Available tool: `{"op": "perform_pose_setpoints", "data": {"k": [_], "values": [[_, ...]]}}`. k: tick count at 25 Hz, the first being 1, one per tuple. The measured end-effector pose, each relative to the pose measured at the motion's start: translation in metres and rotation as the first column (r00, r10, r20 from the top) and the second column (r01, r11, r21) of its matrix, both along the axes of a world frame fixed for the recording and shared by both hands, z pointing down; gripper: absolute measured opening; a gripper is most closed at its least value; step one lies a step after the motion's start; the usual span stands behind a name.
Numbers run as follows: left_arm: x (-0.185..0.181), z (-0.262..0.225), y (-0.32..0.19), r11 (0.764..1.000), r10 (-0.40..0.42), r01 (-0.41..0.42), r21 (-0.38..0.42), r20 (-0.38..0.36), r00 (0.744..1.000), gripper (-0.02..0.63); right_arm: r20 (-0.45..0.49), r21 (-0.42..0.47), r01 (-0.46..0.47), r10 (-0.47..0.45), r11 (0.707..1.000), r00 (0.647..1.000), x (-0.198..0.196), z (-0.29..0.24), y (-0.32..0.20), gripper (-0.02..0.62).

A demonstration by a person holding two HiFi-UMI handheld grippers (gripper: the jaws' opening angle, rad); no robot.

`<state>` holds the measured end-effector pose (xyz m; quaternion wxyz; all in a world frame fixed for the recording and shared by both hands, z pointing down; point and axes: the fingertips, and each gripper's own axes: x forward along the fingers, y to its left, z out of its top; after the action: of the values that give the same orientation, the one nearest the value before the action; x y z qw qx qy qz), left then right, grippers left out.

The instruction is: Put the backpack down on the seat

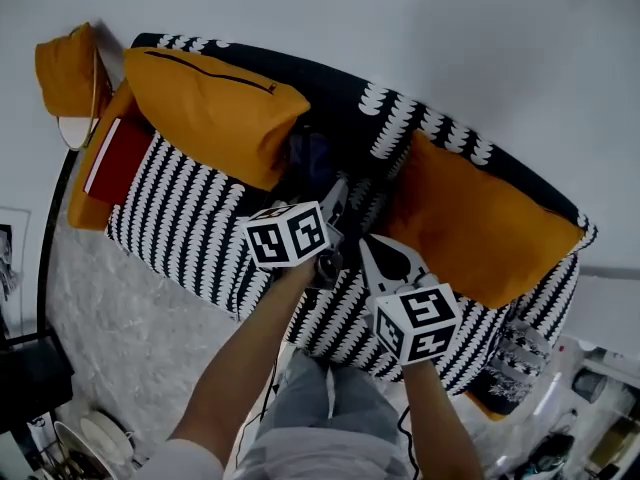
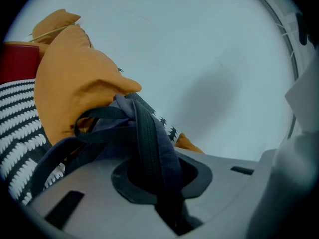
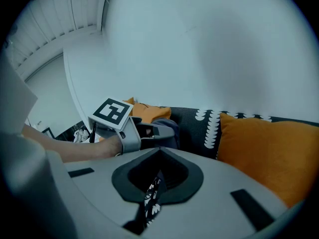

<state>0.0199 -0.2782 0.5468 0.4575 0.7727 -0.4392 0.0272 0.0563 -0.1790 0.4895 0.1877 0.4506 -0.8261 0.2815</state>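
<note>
A dark navy backpack (image 1: pixel 310 156) stands on the black-and-white patterned sofa seat (image 1: pixel 190 218), wedged between two orange cushions. My left gripper (image 1: pixel 338 196) reaches into its top. In the left gripper view the jaws (image 2: pixel 159 183) are shut on a black backpack strap (image 2: pixel 144 143) and a fold of navy fabric, and a second strap loop (image 2: pixel 97 116) hangs to the left. My right gripper (image 1: pixel 378 258) hovers over the seat's front, just right of the left one. Its jaws (image 3: pixel 152 193) are shut with only the sofa pattern showing in the slit. From there the left gripper (image 3: pixel 162 128) is seen against the backpack (image 3: pixel 169 139).
The big orange cushion (image 1: pixel 215 108) lies left of the backpack, another orange cushion (image 1: pixel 480 223) to the right. A red flat object (image 1: pixel 118 158) rests at the sofa's left end. The white wall (image 1: pixel 450 38) stands behind the sofa. Plates (image 1: pixel 85 443) sit on the floor at bottom left.
</note>
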Motion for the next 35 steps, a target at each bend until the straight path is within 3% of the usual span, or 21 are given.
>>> {"op": "perform_pose_setpoints", "data": {"k": [5, 16, 29, 35], "values": [[0.013, 0.005, -0.008, 0.999, 0.043, -0.043, 0.006, 0.04, 0.998, 0.069, 0.002, -0.016, 0.002, -0.002, 1.0, 1.0, 0.007, 0.009, -0.001, 0.002], [0.011, -0.001, -0.01, 0.998, 0.052, -0.054, 0.024, 0.069, 0.996, 0.242, 0.002, -0.042, 0.006, -0.006, 0.999, 1.0, 0.009, 0.016, 0.005, 0.002], [-0.019, -0.008, 0.032, 1.0, 0.015, -0.014, -0.009, 0.12, 0.993, 0.253, 0.023, -0.016, 0.044, -0.044, 0.999, 0.999, -0.006, -0.006, 0.021, 0.002], [-0.029, -0.032, 0.063, 0.998, 0.049, -0.056, 0.039, 0.171, 0.984, 0.253, 0.03, 0.015, 0.062, -0.063, 0.998, 0.998, -0.023, -0.026, 0.03, 0.002]]}}
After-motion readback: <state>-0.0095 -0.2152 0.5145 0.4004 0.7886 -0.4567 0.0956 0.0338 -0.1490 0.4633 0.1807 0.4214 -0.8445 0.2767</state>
